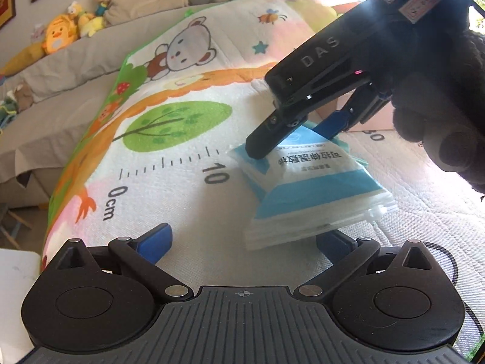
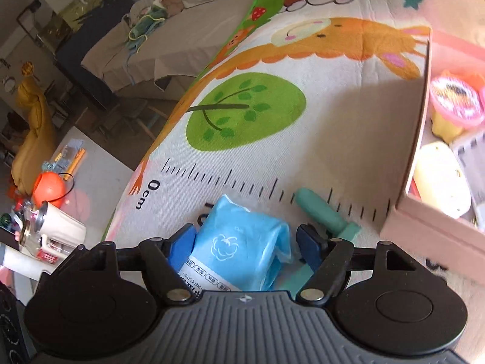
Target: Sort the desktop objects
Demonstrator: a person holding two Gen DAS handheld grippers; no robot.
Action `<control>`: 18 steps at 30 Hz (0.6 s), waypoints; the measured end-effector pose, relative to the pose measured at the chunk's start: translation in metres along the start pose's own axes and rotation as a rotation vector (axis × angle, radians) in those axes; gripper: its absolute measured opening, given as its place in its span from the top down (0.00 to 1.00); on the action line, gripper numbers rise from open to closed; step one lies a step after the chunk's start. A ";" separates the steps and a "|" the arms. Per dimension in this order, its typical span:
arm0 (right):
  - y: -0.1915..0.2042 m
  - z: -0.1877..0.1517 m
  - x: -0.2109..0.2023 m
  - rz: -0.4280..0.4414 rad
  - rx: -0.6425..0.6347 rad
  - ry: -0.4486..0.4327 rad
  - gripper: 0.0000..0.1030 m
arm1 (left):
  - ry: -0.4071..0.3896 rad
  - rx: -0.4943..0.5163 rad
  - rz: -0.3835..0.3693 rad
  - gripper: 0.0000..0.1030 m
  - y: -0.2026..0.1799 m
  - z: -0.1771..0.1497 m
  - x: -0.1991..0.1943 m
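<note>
Hovering left gripper: closest to us, blue pads spread wide, pinching nothing. The near end of the wipes pack sits just ahead of them, toward 1 o'clock.
Wipes pack: the blue-and-white pouch we're sorting. It lies on the play mat right by the printed "10" of the ruler.
Right gripper: comes in from 2 o'clock in the left wrist view and straddles the far end of the pack. From its own camera, the 9 o'clock pad touches the pouch and the 3 o'clock pad sits just beside the crinkly edge. So the fingers look spread around it rather than squeezing, as far as we can tell.
Gloved hand: dark glove, holding the right gripper.
Teal tool: lies on the ruler marks, at 1 o'clock from the pack, near but apart.
Pink box: at 3 o'clock on the mat, with a pink-lidded tub inside.
Plush toys: far off at 10 o'clock, on the grey sofa.
</note>
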State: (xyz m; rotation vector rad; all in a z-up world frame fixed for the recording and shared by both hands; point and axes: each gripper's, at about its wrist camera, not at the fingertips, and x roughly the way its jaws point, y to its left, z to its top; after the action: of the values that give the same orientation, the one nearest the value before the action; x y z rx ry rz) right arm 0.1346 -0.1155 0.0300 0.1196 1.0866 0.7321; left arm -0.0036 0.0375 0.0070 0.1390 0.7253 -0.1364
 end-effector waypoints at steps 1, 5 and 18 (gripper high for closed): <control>-0.003 -0.004 -0.003 0.013 0.013 0.002 0.28 | 0.004 0.003 0.002 0.00 -0.001 0.000 -0.001; -0.018 -0.019 -0.018 0.075 0.084 -0.023 0.28 | 0.023 0.010 -0.002 0.00 -0.006 0.000 -0.004; -0.050 -0.078 -0.099 -0.211 0.028 -0.225 0.22 | 0.057 0.048 -0.088 0.00 -0.038 0.011 0.003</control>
State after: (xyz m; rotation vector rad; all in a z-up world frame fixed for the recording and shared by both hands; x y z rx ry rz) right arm 0.0680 -0.2323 0.0460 0.1065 0.8792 0.5008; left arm -0.0007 -0.0020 0.0097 0.1576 0.7859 -0.2349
